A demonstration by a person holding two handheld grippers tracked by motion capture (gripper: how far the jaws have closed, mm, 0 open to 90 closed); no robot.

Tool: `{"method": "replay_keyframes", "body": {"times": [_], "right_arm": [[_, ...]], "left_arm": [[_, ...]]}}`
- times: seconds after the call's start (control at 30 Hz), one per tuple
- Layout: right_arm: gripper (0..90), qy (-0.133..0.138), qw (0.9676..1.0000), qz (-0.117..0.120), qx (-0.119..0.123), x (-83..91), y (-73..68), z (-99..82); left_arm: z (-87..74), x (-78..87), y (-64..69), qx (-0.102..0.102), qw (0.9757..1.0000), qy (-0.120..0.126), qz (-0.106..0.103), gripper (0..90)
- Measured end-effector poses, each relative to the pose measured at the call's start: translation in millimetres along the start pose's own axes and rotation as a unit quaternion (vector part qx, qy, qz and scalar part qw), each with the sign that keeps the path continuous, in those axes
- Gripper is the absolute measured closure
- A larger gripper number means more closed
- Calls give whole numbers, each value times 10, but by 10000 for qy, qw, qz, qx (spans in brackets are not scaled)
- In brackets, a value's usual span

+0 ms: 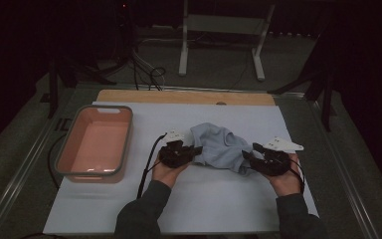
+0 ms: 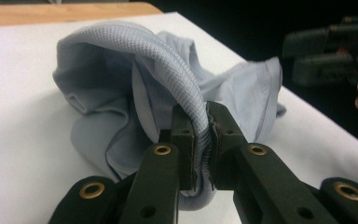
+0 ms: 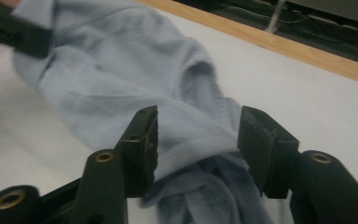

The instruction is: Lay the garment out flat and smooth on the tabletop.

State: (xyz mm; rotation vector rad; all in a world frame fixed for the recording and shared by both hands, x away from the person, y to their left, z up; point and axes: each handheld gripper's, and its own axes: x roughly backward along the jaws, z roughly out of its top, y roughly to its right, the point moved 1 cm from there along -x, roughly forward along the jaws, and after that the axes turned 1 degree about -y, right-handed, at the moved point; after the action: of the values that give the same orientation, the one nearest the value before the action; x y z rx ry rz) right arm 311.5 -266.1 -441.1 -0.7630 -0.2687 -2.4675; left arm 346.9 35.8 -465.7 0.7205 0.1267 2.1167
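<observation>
My left gripper (image 2: 204,140) pinches the ribbed hem of the cloth (image 1: 219,145), my right gripper (image 3: 198,144) stands half open around its other end, and the cloth lies mid-mat (image 1: 214,199), right of the tub (image 1: 95,142).

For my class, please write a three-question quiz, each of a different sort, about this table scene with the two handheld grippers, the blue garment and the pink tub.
1. True or false: the left gripper pinches the ribbed hem of the light blue garment.
2. How do the right gripper's jaws stand? A) clamped on the cloth B) apart, with cloth between them C) apart, over bare table
3. Fill in: the pink tub sits at the person's ____ side of the white mat.

Key
1. True; the ribbed band is squeezed between its pads.
2. B
3. Left
</observation>
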Motion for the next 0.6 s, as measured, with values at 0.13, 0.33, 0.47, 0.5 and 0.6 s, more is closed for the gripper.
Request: {"method": "replay_keyframes", "body": {"times": [0.13, 0.33, 0.47, 0.5, 0.6], "right_arm": [[433, -36, 9999, 150, 48, -13, -63, 2], [386, -88, 9994, 318, 63, -40, -124, -2], [381, -118, 9990, 415, 90, -45, -148, -9], [381, -128, 9989, 444, 101, -45, -154, -13], [381, -151, 9986, 498, 111, -47, -165, -23]], "left_arm": [[69, -9, -21, 74, 10000, 58, 2, 836], [138, -5, -48, 135, 9998, 134, 32, 837], [206, 16, -75, 185, 9996, 212, 99, 839], [221, 20, -83, 211, 9994, 248, 94, 839], [249, 31, -98, 255, 9992, 287, 109, 839]]}}
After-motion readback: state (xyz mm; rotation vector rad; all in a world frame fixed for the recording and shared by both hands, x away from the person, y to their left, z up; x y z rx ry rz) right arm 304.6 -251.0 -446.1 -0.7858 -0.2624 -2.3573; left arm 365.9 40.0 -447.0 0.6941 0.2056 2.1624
